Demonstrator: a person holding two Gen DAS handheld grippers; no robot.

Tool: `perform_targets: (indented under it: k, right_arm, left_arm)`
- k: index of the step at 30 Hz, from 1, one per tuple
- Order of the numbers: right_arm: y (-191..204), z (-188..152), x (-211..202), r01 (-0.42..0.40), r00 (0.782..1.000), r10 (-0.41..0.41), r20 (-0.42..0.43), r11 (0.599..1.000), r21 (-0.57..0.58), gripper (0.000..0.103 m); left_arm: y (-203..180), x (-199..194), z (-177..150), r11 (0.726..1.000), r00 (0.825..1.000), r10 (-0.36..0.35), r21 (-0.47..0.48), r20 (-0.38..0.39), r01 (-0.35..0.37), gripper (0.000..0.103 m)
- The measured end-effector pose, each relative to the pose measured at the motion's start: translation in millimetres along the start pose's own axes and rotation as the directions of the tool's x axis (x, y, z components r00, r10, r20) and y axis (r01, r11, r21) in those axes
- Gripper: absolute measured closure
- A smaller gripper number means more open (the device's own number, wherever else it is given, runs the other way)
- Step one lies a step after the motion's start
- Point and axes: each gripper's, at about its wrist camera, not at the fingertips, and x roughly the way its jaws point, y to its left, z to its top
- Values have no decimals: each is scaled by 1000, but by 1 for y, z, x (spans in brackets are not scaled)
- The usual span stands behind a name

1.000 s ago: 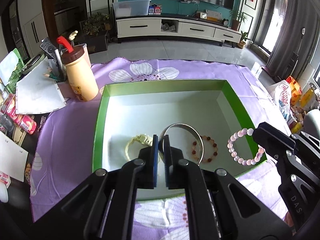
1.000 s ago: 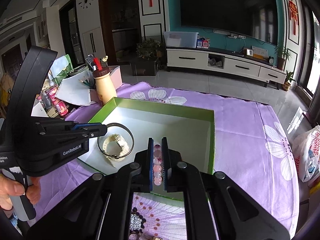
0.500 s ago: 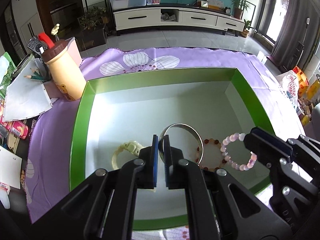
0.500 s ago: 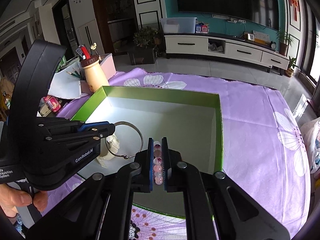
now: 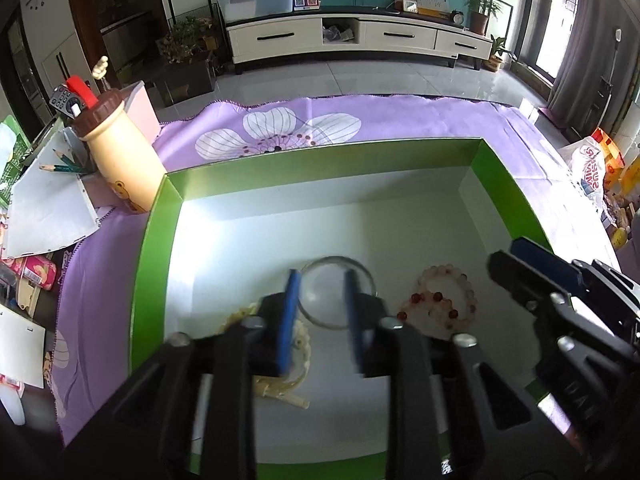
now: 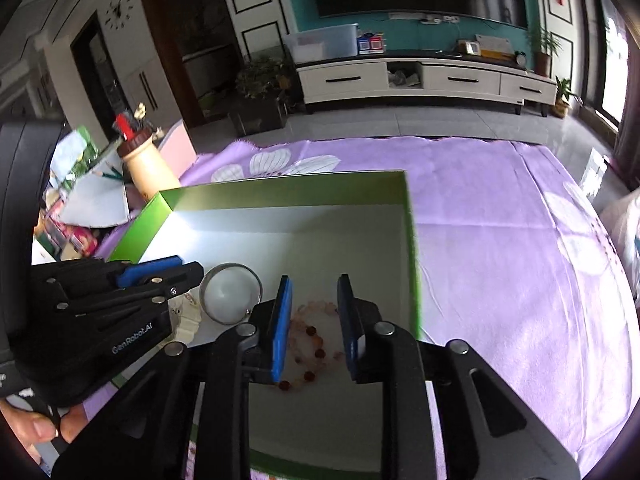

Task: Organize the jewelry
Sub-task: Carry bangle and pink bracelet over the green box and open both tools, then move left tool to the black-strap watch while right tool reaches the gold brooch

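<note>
We count one metal bangle (image 5: 338, 292), two bead bracelets (image 5: 444, 300) overlapping and one cream watch (image 5: 296, 354), all lying in one green box (image 5: 154, 264). Our left gripper (image 5: 320, 308) hangs spread wide over the bangle, holding nothing; our right gripper (image 6: 314, 314) likewise over the beads. A purple flowered cloth (image 6: 500, 216) covers the table; a tiled living room lies beyond.
</note>
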Motion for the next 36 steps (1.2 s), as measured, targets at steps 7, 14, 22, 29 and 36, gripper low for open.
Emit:
perform_targets:
  k: [7, 14, 22, 29, 36]
  right_arm:
    - [-7, -22, -45, -68, 997, 67, 47, 998, 20, 74]
    - [-1, -55, -74, -106, 994, 106, 11, 994, 4, 65]
    - [4, -93, -87, -106, 992, 107, -70, 994, 22, 59]
    - [11, -124, -109, -121, 987, 122, -104, 993, 13, 59]
    - [14, -153, -125, -108, 986, 108, -130, 994, 4, 60]
  left_arm:
    - [7, -31, -19, 1000, 999, -21, -8, 49, 21, 56]
    - [21, -85, -56, 998, 989, -43, -32, 143, 48, 31]
    - [22, -115, -109, 997, 993, -70, 30, 90, 68, 16]
    - [25, -113, -166, 993, 994, -112, 45, -19, 113, 16]
    - [28, -113, -205, 986, 981, -161, 14, -107, 164, 16]
